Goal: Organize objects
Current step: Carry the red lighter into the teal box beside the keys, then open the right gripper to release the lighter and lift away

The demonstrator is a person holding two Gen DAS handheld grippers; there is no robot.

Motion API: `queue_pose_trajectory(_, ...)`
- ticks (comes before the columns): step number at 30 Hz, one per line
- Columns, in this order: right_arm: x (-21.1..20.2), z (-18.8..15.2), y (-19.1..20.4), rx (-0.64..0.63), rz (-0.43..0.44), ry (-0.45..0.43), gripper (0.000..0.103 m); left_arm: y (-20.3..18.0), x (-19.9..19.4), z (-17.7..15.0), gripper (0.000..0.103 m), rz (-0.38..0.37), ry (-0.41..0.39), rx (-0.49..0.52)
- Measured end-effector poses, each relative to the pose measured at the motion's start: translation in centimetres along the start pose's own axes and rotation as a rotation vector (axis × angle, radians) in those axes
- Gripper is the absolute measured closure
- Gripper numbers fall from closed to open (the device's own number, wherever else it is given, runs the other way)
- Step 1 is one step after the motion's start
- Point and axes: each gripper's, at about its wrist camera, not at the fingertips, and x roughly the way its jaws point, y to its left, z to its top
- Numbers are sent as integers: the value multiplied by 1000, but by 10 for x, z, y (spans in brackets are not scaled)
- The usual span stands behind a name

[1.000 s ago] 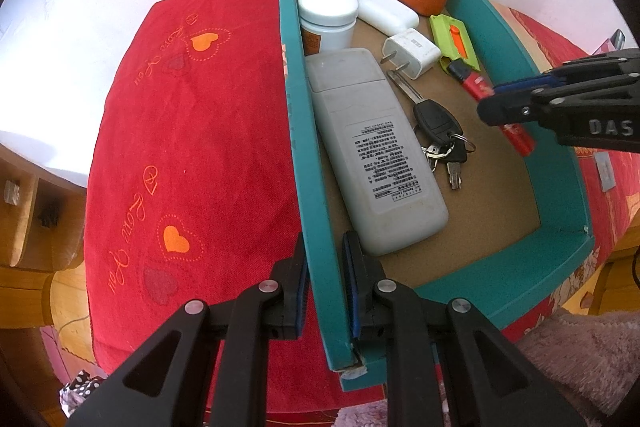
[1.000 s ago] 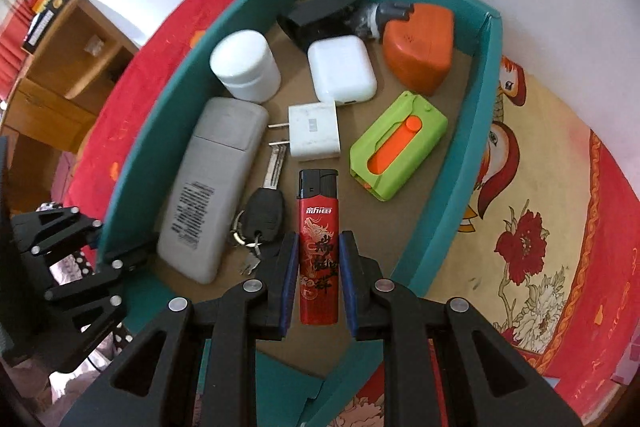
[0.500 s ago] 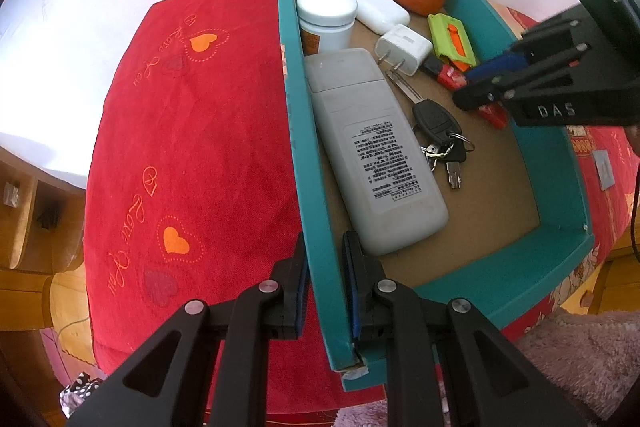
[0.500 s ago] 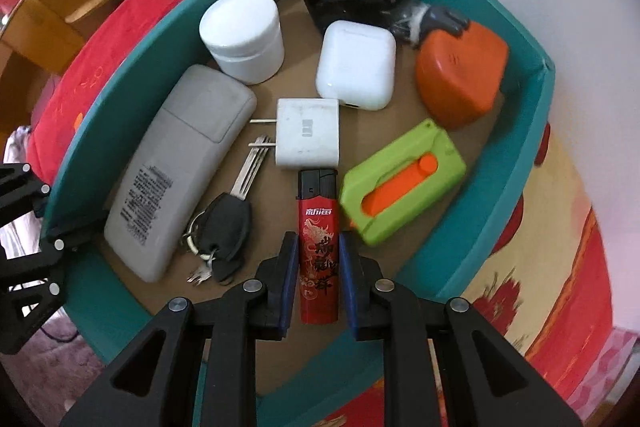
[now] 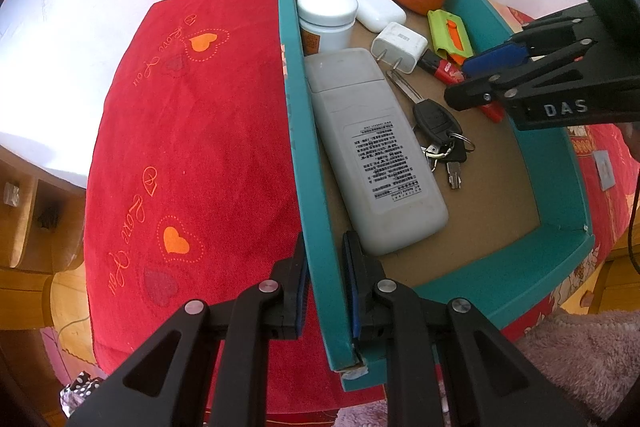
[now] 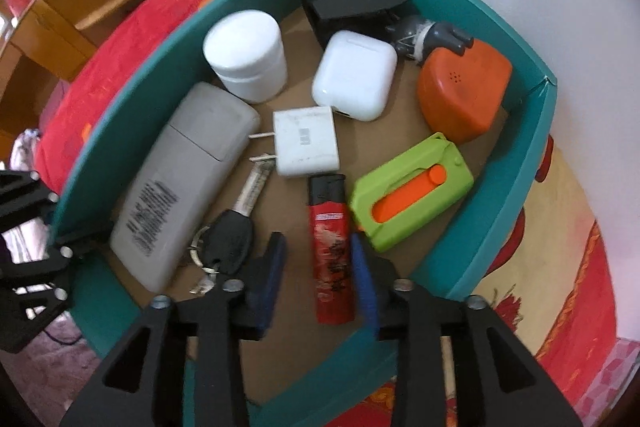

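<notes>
R claw (image 6: pixel 320 263) opening, lighter (image 6: pixel 331 247) lower now

Left gripper (image 5: pixel 325 287) points steeply down, fingers (image 5: pixel 354 291) clamped shut on the box wall (image 5: pixel 320 227) at the near left corner, one inside, one outside. Right gripper (image 6: pixel 320 267) also points steeply down at the right side of the box, jaws opening; the lighter (image 6: pixel 332 247) lies between its fingers (image 6: pixel 270 267), pads clear of it.
</notes>
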Motion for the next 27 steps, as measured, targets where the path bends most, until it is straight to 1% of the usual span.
queue_pose_trajectory(6, -19, -6, -4, 40, 37, -52, 61, 1, 0, 0, 88, -1, 0, 0)
queue_pose_trajectory(12, -41, -22, -15, 94, 81, -113, 61, 0, 0, 0, 88, 0, 0, 0)
queue_pose_trajectory(15, -56, -31, -17, 107, 78, -137, 61, 0, 0, 0, 88, 0, 0, 0)
queue_pose_trajectory(19, -71, -50, -30, 142, 75, -162, 61, 0, 0, 0, 88, 0, 0, 0)
queue_pose_trajectory(23, -84, -77, -50, 191, 50, -181, 59, 0, 0, 0, 88, -1, -2, -2)
queue_pose_trajectory(27, -87, -113, -78, 292, 16, -180, 55, 1, -1, 1, 88, -1, -3, -4)
